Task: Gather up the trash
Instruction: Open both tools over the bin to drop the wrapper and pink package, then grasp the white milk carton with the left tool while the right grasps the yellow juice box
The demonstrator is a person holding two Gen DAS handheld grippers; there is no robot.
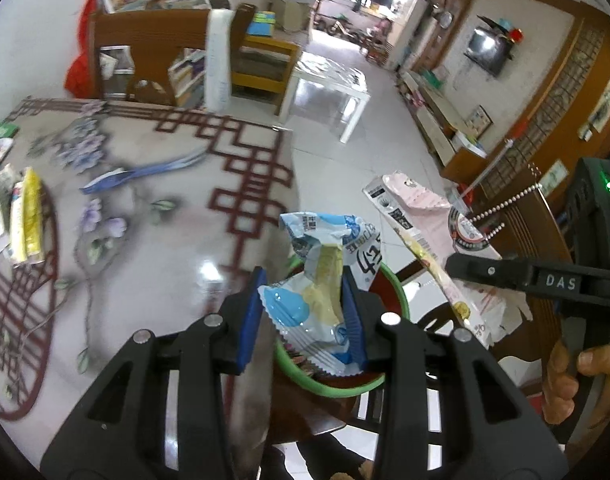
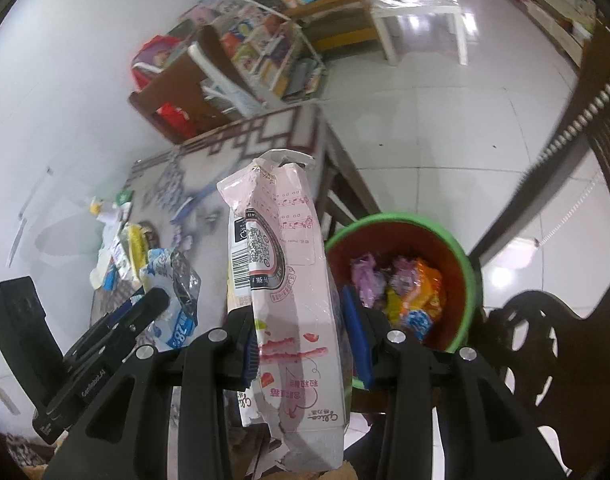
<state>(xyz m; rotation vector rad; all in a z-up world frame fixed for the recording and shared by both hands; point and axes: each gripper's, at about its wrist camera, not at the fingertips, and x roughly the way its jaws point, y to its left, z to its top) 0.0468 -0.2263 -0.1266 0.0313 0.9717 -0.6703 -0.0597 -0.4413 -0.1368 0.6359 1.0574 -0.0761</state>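
We read "DAS" in white on the right gripper (image 1: 453, 266), on its black finger. On the left gripper's (image 2: 161, 300) arm stands small white print, "GenRobot.AI". The blue wrapper (image 2: 177, 316) shows the large figures "28". The pink carton (image 2: 293, 312) carries "Q'rice" upside down, a barcode, a QR code and Chinese characters we cannot make out.

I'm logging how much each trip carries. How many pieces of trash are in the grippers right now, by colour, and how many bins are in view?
Blue-and-white wrapper, in left gripper: 1
Pink carton, in right gripper: 1
Green-rimmed bin: 1
Total: 3
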